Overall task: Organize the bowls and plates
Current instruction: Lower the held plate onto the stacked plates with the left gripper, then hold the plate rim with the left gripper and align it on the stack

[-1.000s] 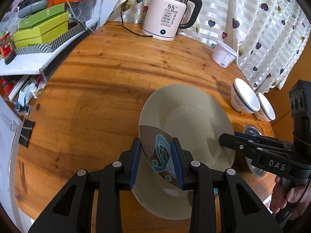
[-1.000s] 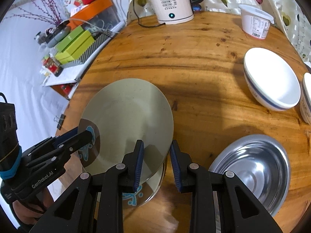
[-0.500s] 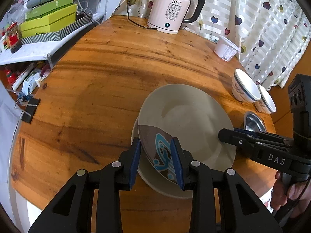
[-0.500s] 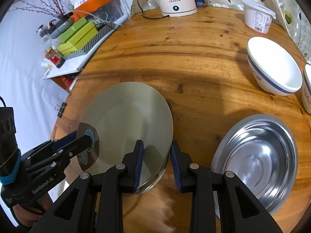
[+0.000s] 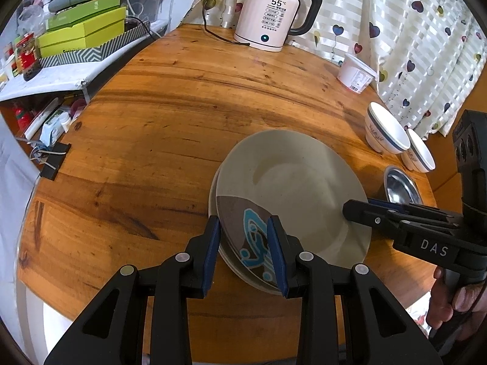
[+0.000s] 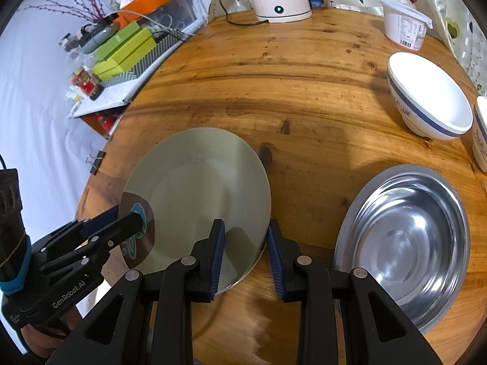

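On the near part of the round wooden table [image 5: 158, 140], a pale plate [image 5: 292, 188] is being held over a second plate [image 5: 213, 194], whose rim is peeking out beneath it on the left. At the left side, the left tongs [image 5: 243, 249] are gripping the upper plate by its brown and blue patterned edge, one pad above and one below the rim. Across the plate, the right tongs [image 6: 245, 251] are pinching the opposite rim in the same way. Both hands are probably sharing the load because a wide, flat dish held by one edge would tilt and slip; opposite grips keep it close to level. The plate is lying almost flat, face up, only slightly tilted over the lower one, and its patterned edge is pointing toward the left tongs. Being round, it has no long axis. Judging by the overlap, it is being stacked on the plate below. Further right, a steel bowl [image 6: 408, 243] is sitting just beside the stack, and two white bowls [image 6: 432, 103] are standing side by side near the table's far right edge.
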Demonstrator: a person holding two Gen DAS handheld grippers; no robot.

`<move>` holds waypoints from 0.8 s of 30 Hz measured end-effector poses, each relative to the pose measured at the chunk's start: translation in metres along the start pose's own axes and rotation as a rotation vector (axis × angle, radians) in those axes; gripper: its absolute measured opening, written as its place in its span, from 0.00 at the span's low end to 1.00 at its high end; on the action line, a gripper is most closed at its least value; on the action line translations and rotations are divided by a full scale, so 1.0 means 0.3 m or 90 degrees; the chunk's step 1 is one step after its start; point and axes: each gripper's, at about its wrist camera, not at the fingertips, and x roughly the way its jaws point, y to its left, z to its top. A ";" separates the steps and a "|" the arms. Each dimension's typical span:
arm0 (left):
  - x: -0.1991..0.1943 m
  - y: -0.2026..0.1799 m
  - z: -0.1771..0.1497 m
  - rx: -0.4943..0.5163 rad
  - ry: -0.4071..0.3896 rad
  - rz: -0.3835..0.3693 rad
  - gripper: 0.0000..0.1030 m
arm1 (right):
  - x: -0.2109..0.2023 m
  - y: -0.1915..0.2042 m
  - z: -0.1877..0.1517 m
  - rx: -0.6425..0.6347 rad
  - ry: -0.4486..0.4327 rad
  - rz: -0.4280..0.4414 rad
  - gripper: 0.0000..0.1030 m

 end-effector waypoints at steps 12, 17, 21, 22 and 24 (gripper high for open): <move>-0.005 0.000 -0.009 -0.002 -0.004 0.008 0.32 | -0.002 0.002 -0.005 -0.008 -0.005 0.002 0.27; -0.004 -0.001 -0.010 -0.003 -0.006 0.015 0.32 | -0.002 0.005 -0.008 -0.014 -0.006 0.000 0.27; -0.008 -0.003 -0.008 -0.002 -0.011 0.015 0.32 | -0.001 0.009 -0.009 -0.020 -0.009 -0.002 0.28; -0.006 -0.003 -0.007 -0.002 -0.011 0.015 0.32 | -0.001 0.009 -0.009 -0.021 -0.009 -0.002 0.28; -0.008 -0.003 -0.009 -0.003 -0.011 0.014 0.32 | -0.001 0.009 -0.009 -0.020 -0.009 -0.001 0.28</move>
